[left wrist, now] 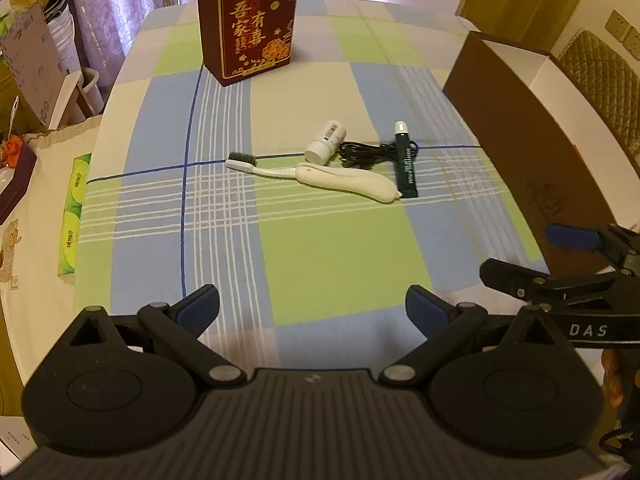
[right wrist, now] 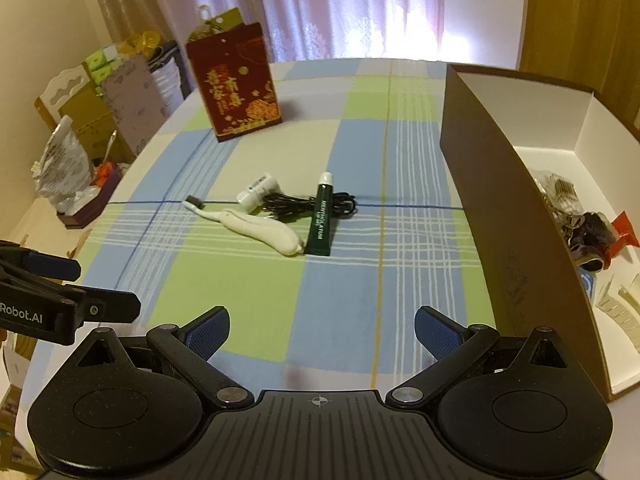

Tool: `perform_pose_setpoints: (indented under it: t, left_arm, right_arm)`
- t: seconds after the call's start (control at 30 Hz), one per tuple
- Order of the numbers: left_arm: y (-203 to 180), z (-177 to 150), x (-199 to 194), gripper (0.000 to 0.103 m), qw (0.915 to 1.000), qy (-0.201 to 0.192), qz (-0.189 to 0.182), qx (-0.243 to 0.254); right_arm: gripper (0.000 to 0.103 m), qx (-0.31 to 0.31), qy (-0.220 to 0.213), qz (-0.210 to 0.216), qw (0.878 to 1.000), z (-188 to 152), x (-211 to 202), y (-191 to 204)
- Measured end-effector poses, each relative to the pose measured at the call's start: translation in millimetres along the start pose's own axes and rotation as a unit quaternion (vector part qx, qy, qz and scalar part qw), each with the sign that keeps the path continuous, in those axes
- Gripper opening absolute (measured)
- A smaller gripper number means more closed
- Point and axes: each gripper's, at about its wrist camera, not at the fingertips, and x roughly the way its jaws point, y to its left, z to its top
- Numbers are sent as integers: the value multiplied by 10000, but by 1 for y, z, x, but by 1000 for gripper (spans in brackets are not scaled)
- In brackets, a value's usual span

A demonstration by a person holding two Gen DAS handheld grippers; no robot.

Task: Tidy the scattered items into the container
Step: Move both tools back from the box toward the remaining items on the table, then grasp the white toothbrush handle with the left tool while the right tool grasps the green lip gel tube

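Both the left gripper (left wrist: 312, 312) and right gripper (right wrist: 322, 330) hover with fingers apart, empty. The toothbrush (right wrist: 256, 230), green tube (right wrist: 320, 220), white bottle (right wrist: 256, 190) and black cable (right wrist: 296, 204) (partly hidden beneath them) lie mid-bench; the box (right wrist: 500, 216) at right is cut off.

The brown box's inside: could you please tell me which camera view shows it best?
The right wrist view: it looks over the brown box wall onto the white interior, with items already lying there. The left wrist view shows mainly its brown outer wall and a strip of white inner wall.
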Motion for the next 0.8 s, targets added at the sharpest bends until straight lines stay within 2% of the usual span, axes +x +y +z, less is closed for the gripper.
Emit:
perform_pose_setpoints:
  t: [0.2,0.43,0.8]
  left_arm:
    - [3,11,20,97,9999,49,45,-104]
    - [6,30,46,95,9995,66,86,-282]
    - [5,65,77,79,9986,37,82,-519]
  right_arm:
    - [103,82,74,-73,9999,8,25,-9]
    - [103,149,18,72,9999,20,46,-16]
    - [103,81,-183,79,9998,37,69,-29]
